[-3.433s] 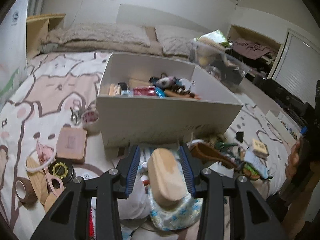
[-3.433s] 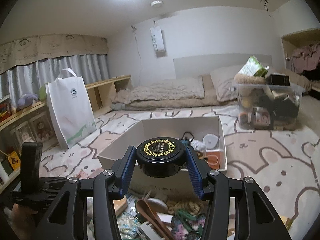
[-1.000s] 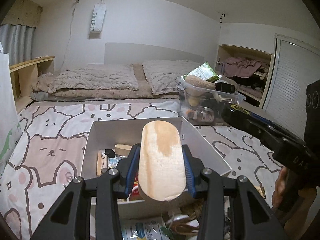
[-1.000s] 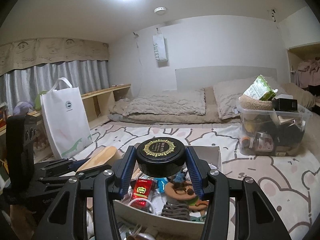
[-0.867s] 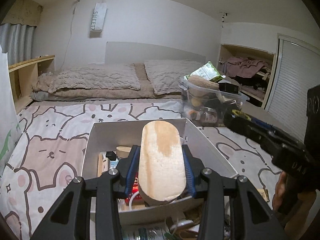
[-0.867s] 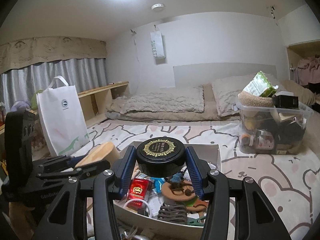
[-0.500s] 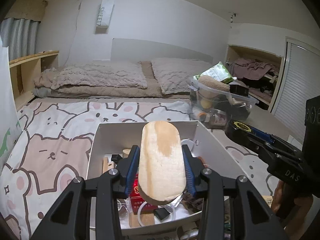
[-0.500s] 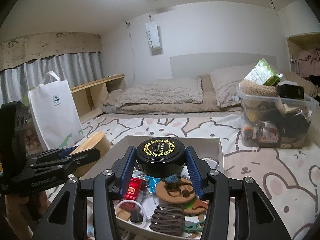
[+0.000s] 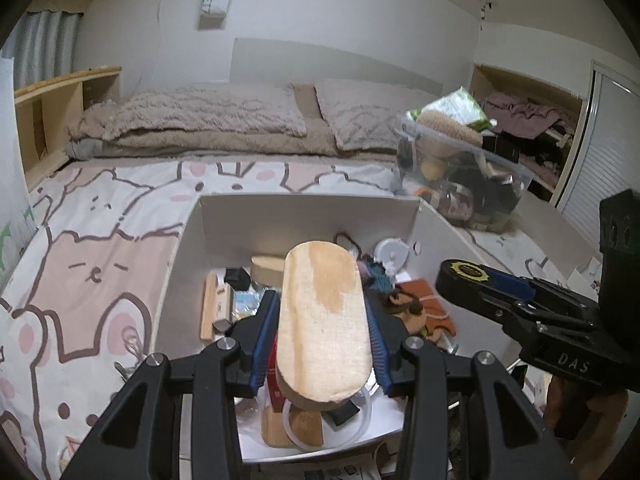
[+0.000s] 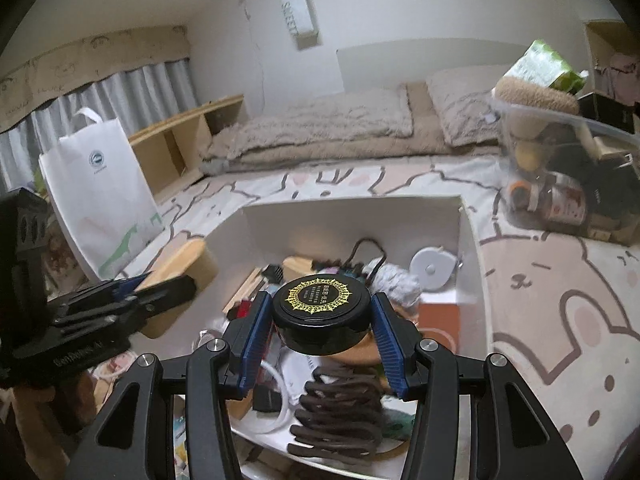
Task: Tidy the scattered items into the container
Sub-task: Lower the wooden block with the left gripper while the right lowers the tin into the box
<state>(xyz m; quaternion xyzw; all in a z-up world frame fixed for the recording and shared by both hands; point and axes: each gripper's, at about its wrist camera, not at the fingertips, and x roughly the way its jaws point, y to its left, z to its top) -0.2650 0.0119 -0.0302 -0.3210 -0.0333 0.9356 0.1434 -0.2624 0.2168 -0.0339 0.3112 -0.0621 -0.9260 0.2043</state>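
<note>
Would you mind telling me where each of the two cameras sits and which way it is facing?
Left wrist: on the left gripper, angled down into the white box; its fingers clamp a wooden block; the right gripper shows at right.
Right wrist: on the right gripper, angled down into the box; holds a black jar; the left gripper shows at left.
Shared: box, both grippers, clear bin.

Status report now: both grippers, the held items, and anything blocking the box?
Left gripper shut on wooden block. Right gripper shut on black tin. Both over white box; nothing blocking.
</note>
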